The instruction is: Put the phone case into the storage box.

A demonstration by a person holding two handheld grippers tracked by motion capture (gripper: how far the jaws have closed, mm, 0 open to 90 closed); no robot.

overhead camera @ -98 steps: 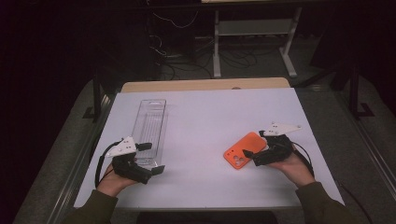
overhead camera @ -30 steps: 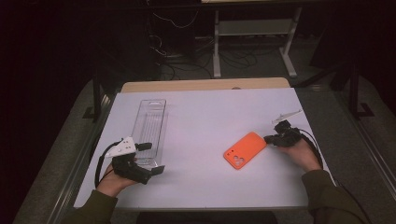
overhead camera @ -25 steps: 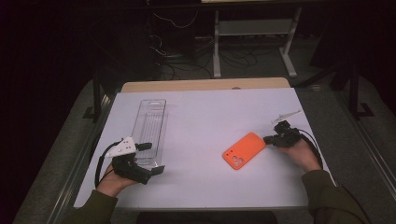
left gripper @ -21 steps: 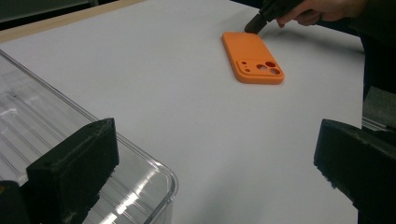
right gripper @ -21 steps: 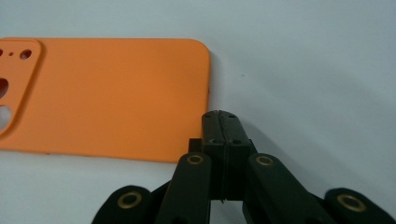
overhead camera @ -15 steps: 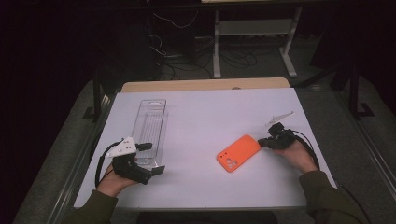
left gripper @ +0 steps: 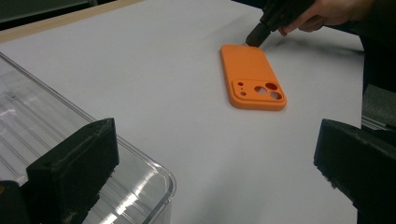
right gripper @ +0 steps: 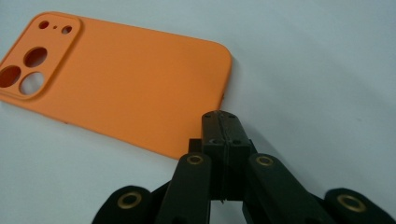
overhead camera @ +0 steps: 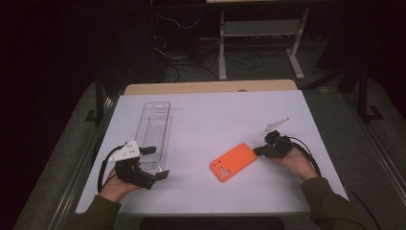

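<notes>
Two tongs: right tongs [right gripper: 223, 116] fully closed, tips against orange phone case [right gripper: 121, 79] edge; left tongs [left gripper: 210, 154] wide, beside clear tray [left gripper: 56, 126]

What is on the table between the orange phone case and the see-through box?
Nothing. In the high view, only bare white table lies between the orange phone case and the clear box. The left gripper view shows the same bare stretch.

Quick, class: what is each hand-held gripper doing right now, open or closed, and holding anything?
Left hand-held gripper: open, holding nothing, beside the clear tray.
Right hand-held gripper: closed, empty, tips against the edge of the orange phone case.
</notes>
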